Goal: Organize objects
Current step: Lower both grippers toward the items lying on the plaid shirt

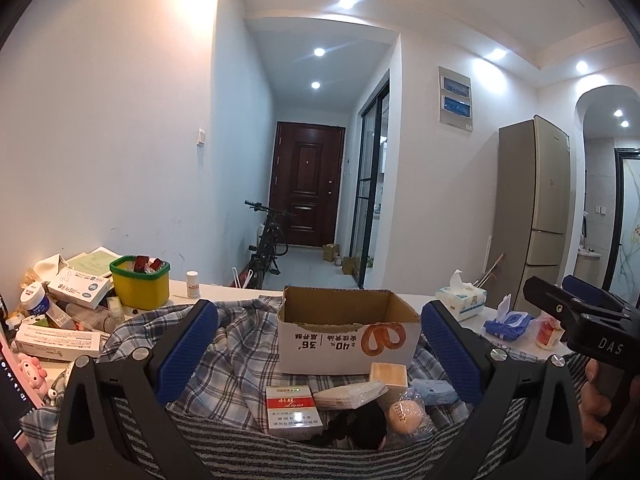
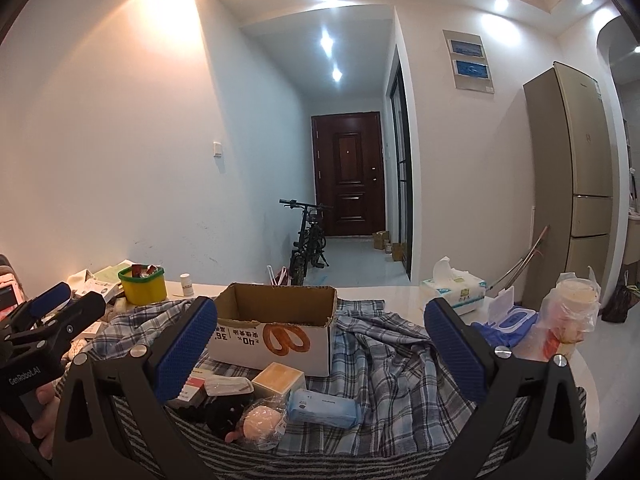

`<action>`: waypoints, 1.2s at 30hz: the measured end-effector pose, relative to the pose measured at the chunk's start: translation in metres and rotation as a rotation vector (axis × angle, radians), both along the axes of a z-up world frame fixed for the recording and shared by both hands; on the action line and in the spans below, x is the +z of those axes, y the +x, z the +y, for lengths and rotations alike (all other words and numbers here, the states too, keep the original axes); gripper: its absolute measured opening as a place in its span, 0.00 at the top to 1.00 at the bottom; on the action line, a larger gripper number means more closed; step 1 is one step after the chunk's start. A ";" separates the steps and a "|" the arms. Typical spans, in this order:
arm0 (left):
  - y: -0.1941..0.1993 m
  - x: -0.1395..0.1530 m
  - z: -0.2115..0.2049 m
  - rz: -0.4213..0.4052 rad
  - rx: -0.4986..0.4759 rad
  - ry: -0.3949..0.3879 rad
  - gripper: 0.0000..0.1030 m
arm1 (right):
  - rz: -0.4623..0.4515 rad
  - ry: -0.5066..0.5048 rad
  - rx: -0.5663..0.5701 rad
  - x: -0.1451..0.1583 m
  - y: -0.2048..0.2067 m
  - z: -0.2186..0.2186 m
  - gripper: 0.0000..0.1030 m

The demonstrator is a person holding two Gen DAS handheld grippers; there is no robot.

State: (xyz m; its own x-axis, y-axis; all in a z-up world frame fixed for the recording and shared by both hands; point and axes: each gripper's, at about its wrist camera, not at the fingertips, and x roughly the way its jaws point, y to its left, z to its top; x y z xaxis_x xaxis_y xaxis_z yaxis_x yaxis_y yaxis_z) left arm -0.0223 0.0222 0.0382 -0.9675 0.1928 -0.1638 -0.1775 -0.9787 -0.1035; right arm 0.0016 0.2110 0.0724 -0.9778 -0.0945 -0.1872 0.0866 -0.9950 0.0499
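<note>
While both tools [image 1: 320,344] [image 2: 320,344] gape empty, one cardboard box [image 1: 344,336] stands open.

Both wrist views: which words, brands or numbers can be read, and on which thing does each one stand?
"DAS": right gripper body.
"GenRobot.AI": left gripper body.
"40%" and "36", printed upside down: cardboard box.
"Liyun": red and white box.
"TESSA…", partly hidden: wrapped round item.
Chinese print on the boxes and the medicine packs: too small to read.
</note>
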 end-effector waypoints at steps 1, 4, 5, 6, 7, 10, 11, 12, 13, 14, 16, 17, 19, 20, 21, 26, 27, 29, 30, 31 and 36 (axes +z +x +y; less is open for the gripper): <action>-0.001 -0.002 0.000 -0.016 -0.003 0.001 0.00 | -0.006 -0.003 -0.002 -0.002 0.000 0.000 0.00; -0.003 -0.010 -0.002 -0.060 0.000 -0.021 0.00 | -0.035 -0.018 0.000 -0.009 -0.001 0.001 0.00; -0.003 -0.013 -0.002 -0.072 0.011 -0.033 0.00 | -0.047 -0.017 0.003 -0.011 -0.002 0.000 0.00; -0.004 -0.017 -0.003 -0.086 0.018 -0.043 0.00 | -0.057 -0.014 0.004 -0.014 -0.002 0.000 0.00; -0.005 -0.020 -0.003 -0.120 0.028 -0.055 0.00 | -0.067 -0.009 0.003 -0.016 -0.003 -0.001 0.00; -0.005 -0.030 -0.010 -0.204 -0.005 -0.023 0.00 | -0.104 0.004 0.009 -0.024 -0.004 -0.003 0.00; -0.004 -0.032 -0.012 -0.215 -0.010 -0.010 0.00 | -0.115 0.002 0.012 -0.026 -0.005 -0.003 0.00; -0.003 -0.035 -0.013 -0.222 -0.007 -0.006 0.00 | -0.127 -0.002 0.019 -0.029 -0.006 -0.004 0.00; -0.003 -0.039 -0.013 -0.226 0.005 -0.014 0.00 | -0.137 -0.005 0.024 -0.032 -0.006 -0.005 0.00; -0.003 -0.041 -0.012 -0.228 0.016 -0.023 0.00 | -0.149 -0.008 0.029 -0.035 -0.006 -0.006 0.00; -0.007 -0.048 -0.010 -0.243 0.024 -0.038 0.00 | -0.169 -0.010 0.034 -0.040 -0.008 -0.008 0.00; -0.009 -0.050 -0.009 -0.254 0.019 -0.037 0.00 | -0.181 -0.008 0.037 -0.042 -0.009 -0.010 0.00; -0.012 -0.053 -0.007 -0.269 0.009 -0.032 0.00 | -0.195 -0.001 0.042 -0.047 -0.010 -0.014 0.01; -0.012 -0.053 -0.007 -0.272 0.009 -0.035 0.00 | -0.198 0.002 0.042 -0.048 -0.011 -0.016 0.01; -0.013 -0.054 -0.006 -0.275 0.014 -0.044 0.00 | -0.202 0.004 0.041 -0.050 -0.011 -0.017 0.01; -0.012 -0.054 -0.011 -0.273 0.029 -0.049 0.00 | -0.252 -0.010 0.064 -0.067 -0.022 -0.023 0.05; -0.012 -0.054 -0.011 -0.274 0.030 -0.046 0.00 | -0.264 -0.013 0.069 -0.069 -0.024 -0.024 0.06; -0.015 -0.055 -0.010 -0.278 0.029 -0.045 0.00 | -0.296 -0.020 0.089 -0.076 -0.030 -0.027 0.07; -0.016 -0.056 -0.009 -0.279 0.026 -0.045 0.00 | -0.313 -0.026 0.100 -0.079 -0.033 -0.028 0.08; -0.018 -0.056 -0.008 -0.279 0.022 -0.046 0.00 | -0.327 -0.032 0.109 -0.082 -0.036 -0.029 0.09; -0.025 -0.056 -0.007 -0.256 0.030 -0.066 0.00 | -0.379 -0.046 0.111 -0.089 -0.048 -0.033 0.14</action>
